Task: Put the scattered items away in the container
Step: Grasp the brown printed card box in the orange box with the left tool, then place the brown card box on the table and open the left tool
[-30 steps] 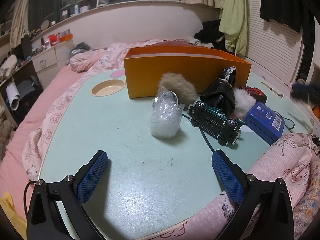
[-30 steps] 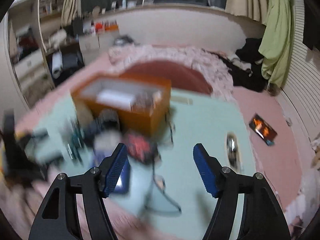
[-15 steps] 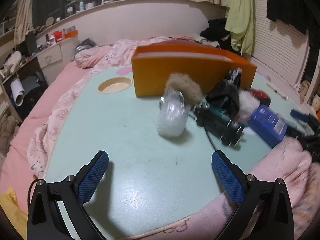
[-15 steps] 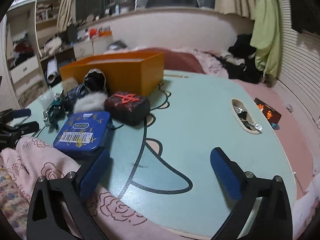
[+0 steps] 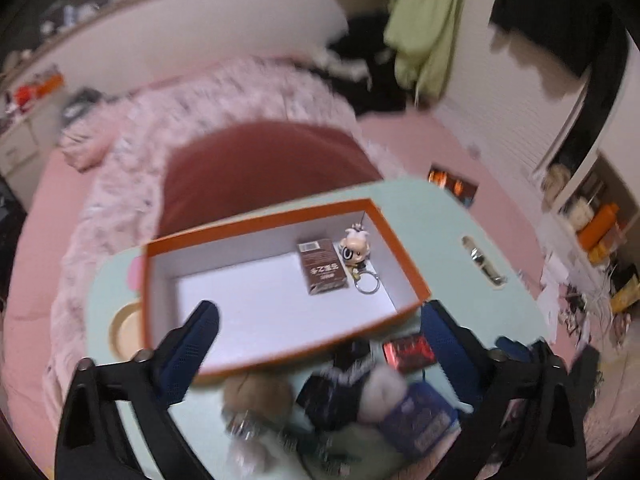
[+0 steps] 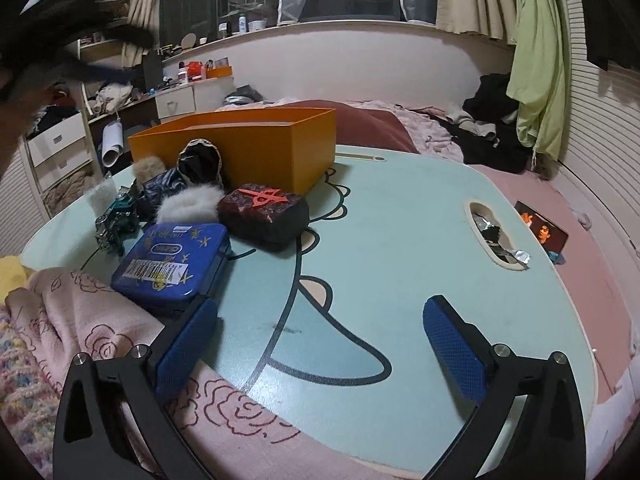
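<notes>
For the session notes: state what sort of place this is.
Most likely a lived-in bedroom. A pink floral quilt lies against a low cartoon-printed table, clothes hang by the curtained window, and a cluttered desk with drawers stands at the wall.

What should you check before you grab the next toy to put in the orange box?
1. Orange box has room: ok, only a brown pack and a keychain figure sit in one corner.
2. Left gripper empty: ok, fingers closing on nothing.
3. Right gripper empty and open: ok.
4. Blue tin near the right gripper: ok, beside its left finger.
5. Items still outside the box: not ok, the black-and-red case and toy car remain.
</notes>
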Motion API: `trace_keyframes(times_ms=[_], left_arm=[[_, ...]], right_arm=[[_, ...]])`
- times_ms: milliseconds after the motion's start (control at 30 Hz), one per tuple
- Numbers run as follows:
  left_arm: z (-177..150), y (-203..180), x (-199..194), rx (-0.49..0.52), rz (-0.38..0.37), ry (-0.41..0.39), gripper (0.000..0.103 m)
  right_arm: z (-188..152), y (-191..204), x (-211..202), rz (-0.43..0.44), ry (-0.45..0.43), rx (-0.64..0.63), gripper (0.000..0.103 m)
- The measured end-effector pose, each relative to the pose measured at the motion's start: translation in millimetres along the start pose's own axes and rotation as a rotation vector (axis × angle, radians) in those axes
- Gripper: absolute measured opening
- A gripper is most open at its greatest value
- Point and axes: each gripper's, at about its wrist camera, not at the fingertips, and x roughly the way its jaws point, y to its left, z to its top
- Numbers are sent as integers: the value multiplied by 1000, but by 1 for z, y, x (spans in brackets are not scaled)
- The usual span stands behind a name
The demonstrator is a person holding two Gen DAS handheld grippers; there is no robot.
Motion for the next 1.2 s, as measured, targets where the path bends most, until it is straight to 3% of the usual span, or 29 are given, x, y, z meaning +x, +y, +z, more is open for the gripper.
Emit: trace_keyframes(times_ms=[67, 200, 300, 400, 433, 567, 600, 667, 733, 833, 967, 1067, 1200], left_arm=[[15, -3, 27, -10, 15, 78, 79], [31, -8, 81, -38, 39, 193, 74], [33, -9, 109, -29, 103, 253, 53], [33, -3, 117, -56, 90, 245, 40], [32, -2, 116, -64, 70, 247, 32], [30, -4, 113, -69, 39, 259, 35], [31, -4, 114, -87, 16, 271, 40], [31, -4, 115, -106, -10, 282, 63], [29, -8, 118, -81, 20, 275, 63], [22, -17, 131, 0, 109, 288, 41], [19, -13, 120, 13, 103, 244, 39], [21, -2, 82, 8, 86, 128, 39], [8, 12, -3, -22, 15, -69, 39]], right_arm=[[-1, 0, 0, 2, -8, -1, 103], [-1, 0, -1, 7, -22, -1, 103], [-1, 0, -1, 7, -26, -1, 103], [-1, 0, -1, 7, -30, 0, 103], [-1, 0, -1, 8, -30, 0, 103], [-1, 0, -1, 8, -32, -1, 103], [-1, 0, -1, 8, -32, -1, 103], [-1, 0, -1, 8, -32, -2, 103], [-1, -1, -1, 8, -33, -2, 103], [-1, -1, -1, 8, -34, -2, 103], [-1, -1, -1, 8, -34, -2, 103], [-1, -1, -1, 9, -34, -2, 103], [-1, -1, -1, 9, -34, -2, 103]])
